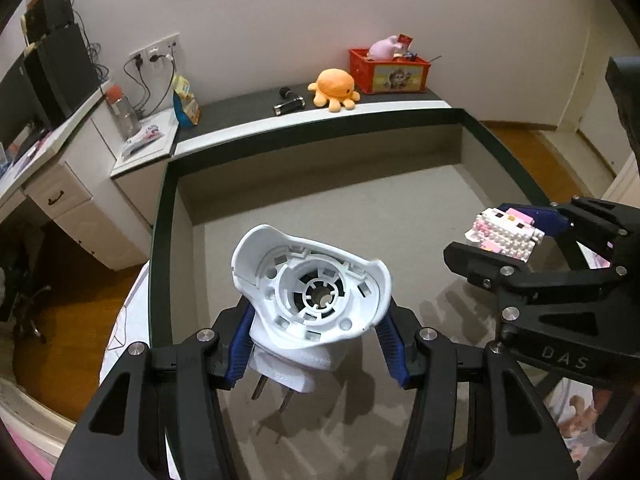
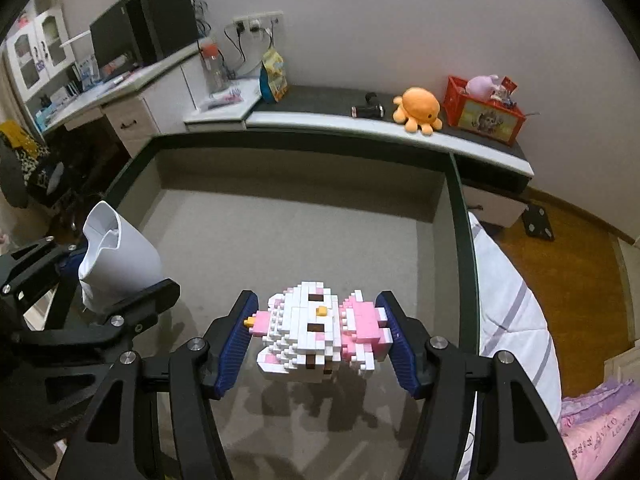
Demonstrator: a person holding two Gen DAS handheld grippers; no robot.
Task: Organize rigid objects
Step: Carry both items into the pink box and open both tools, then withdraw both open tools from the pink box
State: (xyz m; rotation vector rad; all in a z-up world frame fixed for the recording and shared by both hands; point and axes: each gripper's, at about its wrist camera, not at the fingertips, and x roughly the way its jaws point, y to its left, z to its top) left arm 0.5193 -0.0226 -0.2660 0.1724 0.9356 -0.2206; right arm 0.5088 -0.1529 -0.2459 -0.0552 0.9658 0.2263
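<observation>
So the left gripper (image 1: 316, 344), bottom centre of its own view, has its jaws clamped on a white plug-in lamp base (image 1: 310, 300), prongs pointing down, held above the grey tray (image 1: 400, 200). The right gripper (image 2: 322, 336) sits low centre too, jaws clamped on a pink-and-white brick figure (image 2: 320, 332), also held over the tray. "DAS" is printed on its body at the left view's lower right. Further back, upper middle, the bench (image 1: 240, 110) holds an orange octopus plush (image 1: 335, 89) and a red crate (image 1: 388, 71).
</observation>
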